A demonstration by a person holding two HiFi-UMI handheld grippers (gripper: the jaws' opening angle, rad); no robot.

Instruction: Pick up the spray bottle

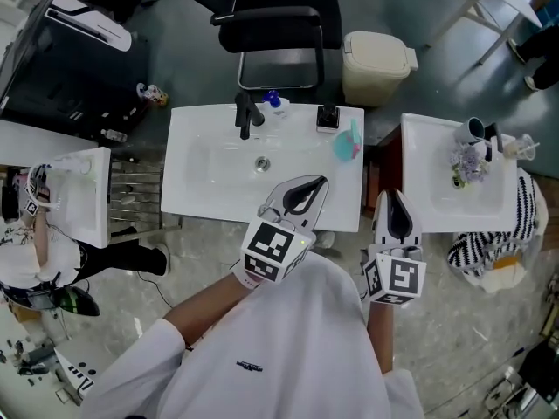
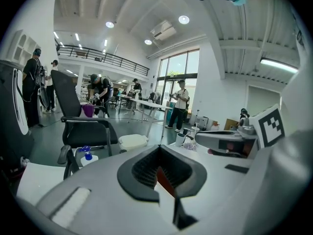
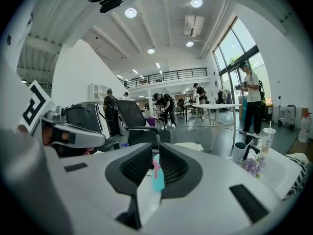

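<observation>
Left tongs (image 1: 321, 182) closed, empty, right tongs (image 1: 390, 194) closed, empty, spray bottle (image 1: 348, 141) apart on sink (image 1: 203, 201)

Head view: the camera sits above my shoulders and faces steeply down. It takes in the white sink (image 1: 210, 160) and both my claws from close overhead.

Left gripper view: the camera is mounted just behind my left gripper (image 1: 320, 182). It looks along the jaws, near level, across the sink toward the black chair (image 1: 279, 24).

Right gripper view: the mounting is the same on my right gripper (image 1: 390, 195), with a similar heading.

All three views share the chair, the cream bin (image 1: 376, 64) and the cup (image 1: 472, 131) on the second basin (image 1: 437, 190).
</observation>
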